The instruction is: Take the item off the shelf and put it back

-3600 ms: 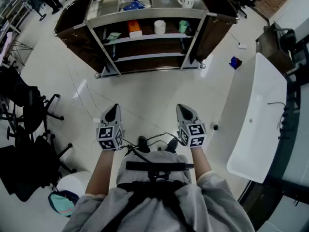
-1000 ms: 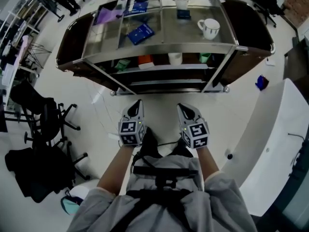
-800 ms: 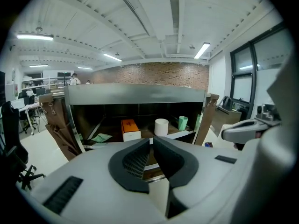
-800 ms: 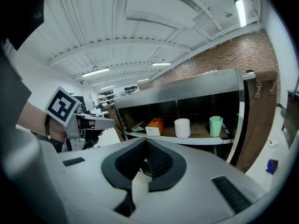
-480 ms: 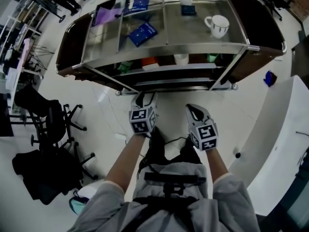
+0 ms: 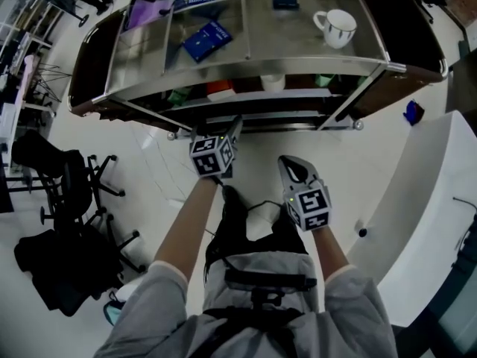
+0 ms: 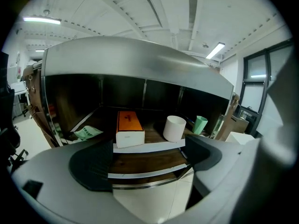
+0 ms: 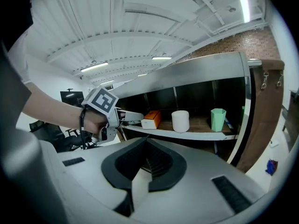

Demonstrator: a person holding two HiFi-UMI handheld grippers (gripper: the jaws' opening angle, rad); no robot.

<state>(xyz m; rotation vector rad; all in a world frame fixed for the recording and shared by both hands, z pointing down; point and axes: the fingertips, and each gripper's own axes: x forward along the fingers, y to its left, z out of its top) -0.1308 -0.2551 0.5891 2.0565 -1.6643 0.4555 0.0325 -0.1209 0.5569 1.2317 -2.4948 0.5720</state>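
Blk office chair (image 6: 65,171) left; wht counter (image 6: 426,194) right.

- left gripper (image 6: 232,127): jaws wide apart, just been opening, nothing between pads; tips well ahead of the right's
- left forearm (image 6: 185,226): bare, stretched forward
- right gripper (image 6: 291,168): jaws together, empty, angled slightly down
- right forearm (image 6: 326,250): tucked near torso

The box (image 7: 129,127) is a long carton, orange on top with a white end facing outward. It lies flat and lengthwise on the upper inner board of the shelf (image 7: 149,147), a metal-topped unit with dark wooden boards edged in white. Its white end sits right at the board's front edge, just left of centre in the left gripper view. In the head view it shows as a small orange-and-white patch at upper centre, under the metal top.
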